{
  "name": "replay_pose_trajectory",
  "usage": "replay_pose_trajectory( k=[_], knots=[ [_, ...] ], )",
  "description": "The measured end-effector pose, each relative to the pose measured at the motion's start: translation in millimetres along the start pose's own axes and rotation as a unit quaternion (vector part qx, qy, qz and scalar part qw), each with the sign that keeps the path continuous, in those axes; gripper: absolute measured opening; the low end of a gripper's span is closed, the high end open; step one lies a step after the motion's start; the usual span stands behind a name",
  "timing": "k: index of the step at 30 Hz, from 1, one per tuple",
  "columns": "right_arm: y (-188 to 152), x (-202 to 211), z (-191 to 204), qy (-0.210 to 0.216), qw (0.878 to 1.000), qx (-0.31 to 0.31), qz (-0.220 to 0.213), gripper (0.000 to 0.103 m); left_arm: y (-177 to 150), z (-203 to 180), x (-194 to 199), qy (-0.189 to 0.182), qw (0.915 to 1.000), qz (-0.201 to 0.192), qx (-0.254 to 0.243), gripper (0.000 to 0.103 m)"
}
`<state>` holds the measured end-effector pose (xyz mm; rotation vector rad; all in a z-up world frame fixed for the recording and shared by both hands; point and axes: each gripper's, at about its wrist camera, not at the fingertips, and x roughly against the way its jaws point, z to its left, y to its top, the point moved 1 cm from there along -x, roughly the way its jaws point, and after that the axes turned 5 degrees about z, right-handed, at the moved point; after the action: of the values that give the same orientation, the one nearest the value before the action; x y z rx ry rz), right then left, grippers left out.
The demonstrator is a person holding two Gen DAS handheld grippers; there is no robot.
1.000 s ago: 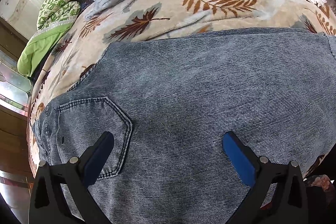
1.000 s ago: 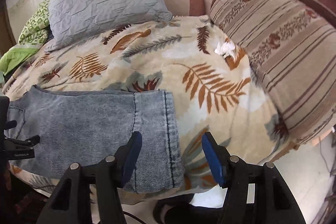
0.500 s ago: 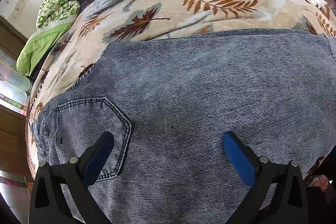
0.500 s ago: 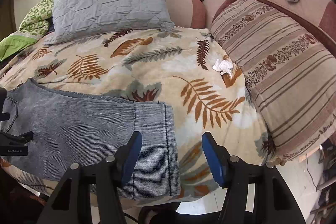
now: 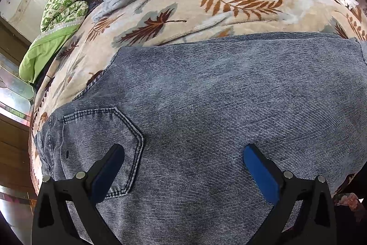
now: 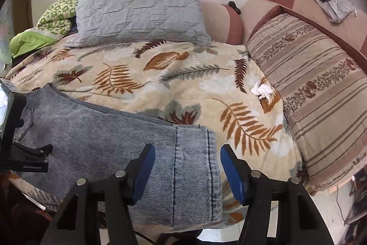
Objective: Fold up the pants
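While both grippers hang open above the pants (image 6: 114, 144), the right gripper (image 6: 187, 170) has lifted and pulled back from the hem end over the last second.

Left gripper (image 5: 183, 167) is unchanged, spread wide over the back pocket (image 5: 101, 148) at the waist end, touching nothing. The pants lie flat and already doubled along the near edge of the leaf-print blanket (image 6: 183, 75), hem (image 6: 197, 173) toward the right. The retreat suggests a fold has been laid and a new grasp comes next. A grey pillow (image 6: 140, 13) and green quilt (image 6: 57, 13) sit at the far edge, a white tissue (image 6: 261, 90) near the striped cushion (image 6: 321, 84); none obstructs folding.
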<state>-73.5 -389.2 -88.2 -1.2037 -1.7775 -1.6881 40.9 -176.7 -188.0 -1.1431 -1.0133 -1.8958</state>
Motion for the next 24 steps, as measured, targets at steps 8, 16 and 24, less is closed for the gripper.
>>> replay_pose_trajectory(
  k=[8, 16, 24],
  knots=[
    [3.3, 4.4, 4.9, -0.008, 1.0, 0.01, -0.008, 0.063, 0.2, -0.2, -0.1, 0.002, 1.0, -0.001, -0.001, 0.103],
    [5.3, 8.2, 8.0, -0.01, 1.0, 0.017, -0.015, 0.063, 0.4, -1.3, 0.7, 0.006, 1.0, 0.001, -0.003, 0.103],
    [5.7, 8.3, 8.1, -0.009, 1.0, 0.019, -0.015, 0.063, 0.4, -1.4, 0.9, 0.008, 1.0, 0.001, -0.005, 0.103]
  ],
)
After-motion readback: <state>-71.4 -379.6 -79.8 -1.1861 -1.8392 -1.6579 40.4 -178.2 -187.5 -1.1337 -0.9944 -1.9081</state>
